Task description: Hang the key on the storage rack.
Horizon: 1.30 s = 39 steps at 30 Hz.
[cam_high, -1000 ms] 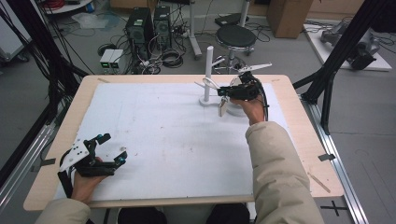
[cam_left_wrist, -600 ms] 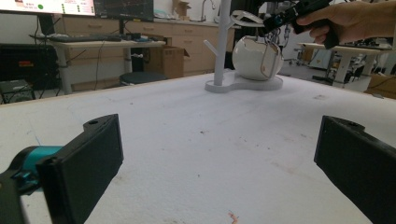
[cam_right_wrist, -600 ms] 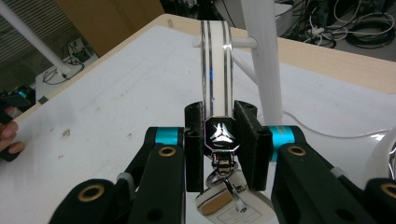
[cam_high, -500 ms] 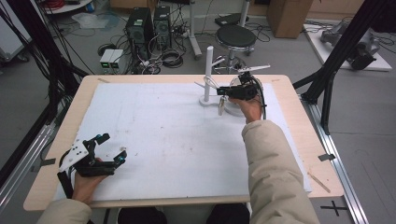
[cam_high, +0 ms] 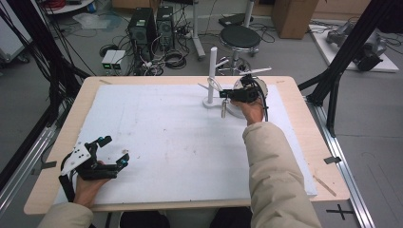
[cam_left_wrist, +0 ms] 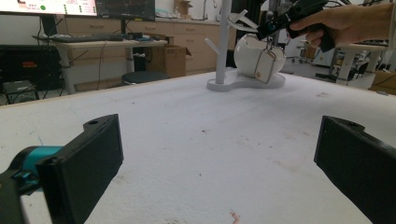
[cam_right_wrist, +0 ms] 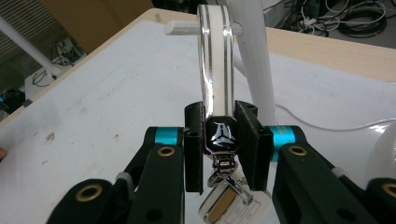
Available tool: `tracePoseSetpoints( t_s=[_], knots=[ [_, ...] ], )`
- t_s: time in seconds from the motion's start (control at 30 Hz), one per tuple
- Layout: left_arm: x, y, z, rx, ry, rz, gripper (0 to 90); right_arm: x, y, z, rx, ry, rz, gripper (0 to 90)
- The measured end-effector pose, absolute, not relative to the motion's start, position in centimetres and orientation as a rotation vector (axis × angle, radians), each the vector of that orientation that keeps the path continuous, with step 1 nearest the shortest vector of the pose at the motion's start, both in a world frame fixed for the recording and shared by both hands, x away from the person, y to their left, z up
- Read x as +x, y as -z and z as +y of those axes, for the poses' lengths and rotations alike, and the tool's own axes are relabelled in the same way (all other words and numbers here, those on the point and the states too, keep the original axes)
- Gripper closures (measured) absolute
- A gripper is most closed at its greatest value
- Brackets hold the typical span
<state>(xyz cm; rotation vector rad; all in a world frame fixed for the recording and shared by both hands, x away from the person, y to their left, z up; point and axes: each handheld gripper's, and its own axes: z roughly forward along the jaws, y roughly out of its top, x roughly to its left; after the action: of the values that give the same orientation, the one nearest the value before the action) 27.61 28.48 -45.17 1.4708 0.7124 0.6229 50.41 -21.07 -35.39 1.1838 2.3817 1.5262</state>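
Observation:
My right gripper [cam_right_wrist: 220, 140] is shut on the black emblem of a shiny key ring strap [cam_right_wrist: 215, 70]. The strap's loop rises just in front of a peg [cam_right_wrist: 187, 27] of the white peg stand [cam_right_wrist: 254, 60]. A tag [cam_right_wrist: 229, 200] dangles below the jaws. From above, the right gripper [cam_high: 223, 95] hovers beside the stand [cam_high: 212, 71], with the tag [cam_high: 223, 110] hanging under it. My left gripper [cam_high: 116, 151] rests open on the white board at the near left. Its view [cam_left_wrist: 224, 158] shows nothing between the jaws, and the stand [cam_left_wrist: 223, 42] and tag [cam_left_wrist: 264, 67] far off.
A white board [cam_high: 166, 137] covers most of the wooden table [cam_high: 309, 142]. A round white vessel [cam_left_wrist: 250, 53] sits on the stand's base under the right hand. Black frame struts [cam_high: 342, 57] flank the table, and a stool [cam_high: 240, 35] and computers stand behind it.
The right gripper, still holding the key ring, has crept slightly toward the stand. The left gripper has not moved.

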Motion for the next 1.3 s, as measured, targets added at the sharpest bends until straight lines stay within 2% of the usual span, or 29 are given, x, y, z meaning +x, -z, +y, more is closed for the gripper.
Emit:
tracePoseSetpoints(
  t_s=[0.07, 0.1, 0.17, 0.27, 0.37, 0.43, 0.47, 0.5, 0.67, 0.83, 1.1, 1.3],
  knots=[
    [27.6, 45.2, 28.5, 1.47, -0.622, 0.716, 1.7, 50.4, 35.4, -21.0, 1.177, -1.506, 2.384, 72.3],
    [27.6, 45.2, 28.5, 1.469, -0.621, 0.717, 1.7, 50.4, 35.4, -20.9, 1.163, -1.483, 2.386, 67.3],
    [27.6, 45.2, 28.5, 1.47, -0.627, 0.714, 1.7, 50.3, 35.3, -20.6, 1.149, -1.461, 2.373, 48.3],
    [27.6, 45.2, 28.5, 1.471, -0.629, 0.715, 1.7, 49.8, 34.9, -20.2, 1.123, -1.437, 2.394, 27.8],
    [27.5, 45.2, 28.5, 1.465, -0.63, 0.72, 1.7, 49.0, 34.2, -19.9, 1.085, -1.433, 2.409, 11.0],
    [27.5, 45.2, 28.5, 1.469, -0.643, 0.719, 1.7, 48.1, 33.5, -19.8, 1.04, -1.425, 2.373, 9.4],
    [27.5, 45.2, 28.4, 1.465, -0.647, 0.721, 1.7, 47.6, 33.1, -19.8, 1.017, -1.425, 2.365, 3.1],
    [27.4, 45.2, 28.4, 1.466, -0.65, 0.721, 1.7, 47.1, 32.8, -19.8, 1.002, -1.436, 2.353, 0.5],
    [27.5, 45.2, 28.5, 1.456, -0.647, 0.738, 1.7, 44.3, 31.6, -20.9, 0.889, -1.447, 2.326, 0.4],
    [27.4, 45.2, 28.4, 1.454, -0.661, 0.74, 1.7, 41.2, 31.9, -23.4, 0.807, -1.523, 2.23, 0.5],
    [27.4, 45.2, 28.4, 1.451, -0.675, 0.749, 1.7, 37.1, 35.0, -27.4, 0.71, -1.658, 2.09, 0.4],
    [27.3, 45.2, 28.3, 1.451, -0.685, 0.75, 1.7, 35.4, 38.1, -29.1, 0.71, -1.682, 2.049, 0.4]
  ],
)
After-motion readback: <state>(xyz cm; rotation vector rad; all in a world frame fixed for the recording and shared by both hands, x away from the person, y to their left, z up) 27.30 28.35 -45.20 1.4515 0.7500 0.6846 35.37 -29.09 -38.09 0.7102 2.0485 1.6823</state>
